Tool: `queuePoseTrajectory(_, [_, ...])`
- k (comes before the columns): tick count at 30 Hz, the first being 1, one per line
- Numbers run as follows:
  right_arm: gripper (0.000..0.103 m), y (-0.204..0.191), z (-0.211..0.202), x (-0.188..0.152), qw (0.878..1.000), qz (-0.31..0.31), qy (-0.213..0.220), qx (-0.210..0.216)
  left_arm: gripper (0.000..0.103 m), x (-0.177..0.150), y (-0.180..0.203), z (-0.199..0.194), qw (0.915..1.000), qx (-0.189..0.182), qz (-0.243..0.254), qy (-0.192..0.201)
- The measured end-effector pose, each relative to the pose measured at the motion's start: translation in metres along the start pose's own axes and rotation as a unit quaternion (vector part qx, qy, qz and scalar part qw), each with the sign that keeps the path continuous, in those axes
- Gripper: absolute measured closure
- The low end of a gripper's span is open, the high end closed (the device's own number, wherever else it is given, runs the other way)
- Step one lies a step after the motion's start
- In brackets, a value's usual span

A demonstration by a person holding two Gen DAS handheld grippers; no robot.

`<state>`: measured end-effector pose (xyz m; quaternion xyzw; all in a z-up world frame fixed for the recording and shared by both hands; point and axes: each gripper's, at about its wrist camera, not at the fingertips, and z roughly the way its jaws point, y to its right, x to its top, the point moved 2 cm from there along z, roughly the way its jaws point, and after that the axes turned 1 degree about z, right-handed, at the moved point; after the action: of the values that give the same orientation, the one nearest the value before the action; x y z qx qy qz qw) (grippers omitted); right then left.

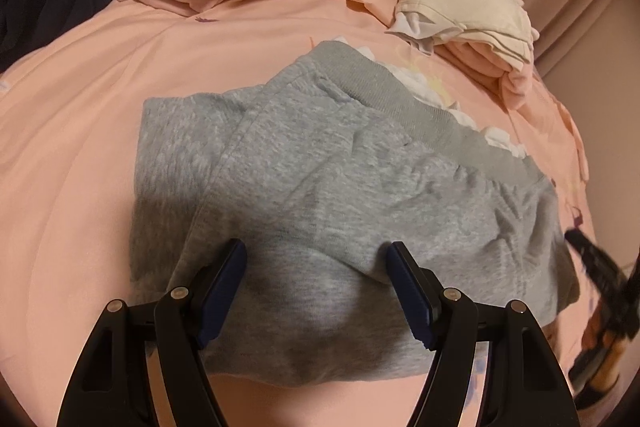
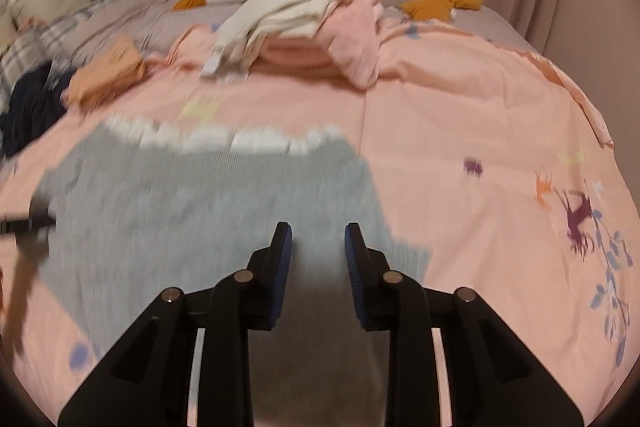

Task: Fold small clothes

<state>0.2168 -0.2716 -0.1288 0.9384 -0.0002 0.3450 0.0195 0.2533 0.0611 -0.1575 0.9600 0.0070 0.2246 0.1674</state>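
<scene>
Spread left gripper [image 1: 316, 259] straddles grey shorts [image 1: 320, 163]; right gripper [image 2: 318, 247] apparently parted, empty.

We hold our left gripper [image 1: 316, 259] tilted downward, jaws spread wide. Our right gripper [image 2: 318, 239] also points down, jaws narrowly parted with nothing pinched between them.
</scene>
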Motion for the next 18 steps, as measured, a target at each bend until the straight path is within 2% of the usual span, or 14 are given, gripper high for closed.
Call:
queuePoseTrajectory(4, [0.077, 0.005, 0.007, -0.035, 0.999, -0.025, -0.025, -0.041, 0.031, -0.001, 0.0, 0.001, 1.0, 0.001, 0.005, 0.004])
queuePoseTrajectory(7, [0.077, 0.009, 0.008, -0.052, 0.998, -0.025, -0.031, -0.05, 0.031, -0.002, -0.001, 0.001, 1.0, 0.002, 0.007, 0.006])
queuePoseTrajectory(18, [0.077, 0.014, -0.002, -0.064, 0.999, -0.018, -0.014, -0.041, 0.031, -0.015, -0.005, -0.007, 0.9998, -0.006, 0.007, 0.017])
